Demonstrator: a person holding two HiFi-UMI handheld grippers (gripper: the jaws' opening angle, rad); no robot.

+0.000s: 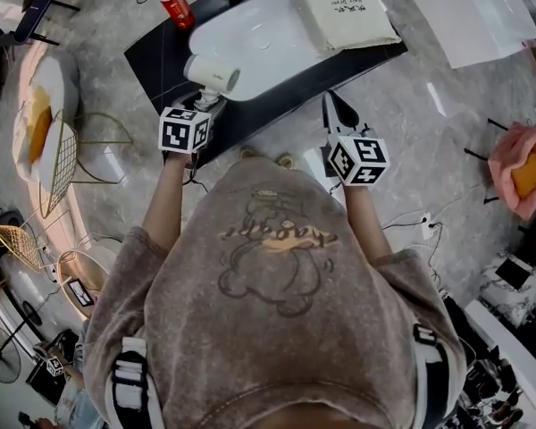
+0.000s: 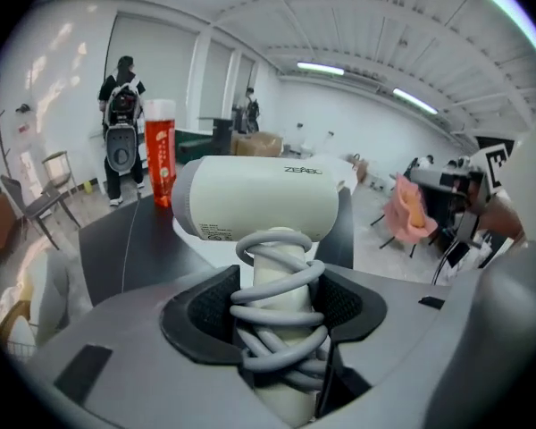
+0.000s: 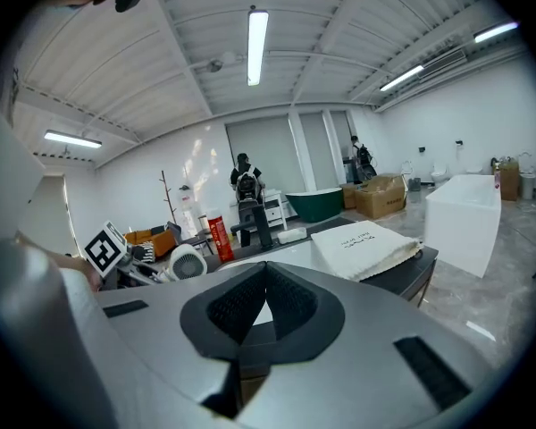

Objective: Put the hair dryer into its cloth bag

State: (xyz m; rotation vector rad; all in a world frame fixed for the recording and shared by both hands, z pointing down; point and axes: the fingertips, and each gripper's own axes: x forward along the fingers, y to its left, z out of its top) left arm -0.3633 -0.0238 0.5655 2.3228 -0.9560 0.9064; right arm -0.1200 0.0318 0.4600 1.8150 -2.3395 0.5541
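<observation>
The white hair dryer is held up over the near edge of the black counter, with its grey cord coiled round the handle. My left gripper is shut on that wrapped handle. The cream cloth bag lies flat at the counter's far right, partly over the white basin. My right gripper hovers at the counter's near edge, short of the bag, shut with nothing in it. In the right gripper view the hair dryer shows at the left.
A red can stands at the counter's far left. A white box sits on the floor to the right. A pink chair and wire chairs stand around. People stand far off in the room.
</observation>
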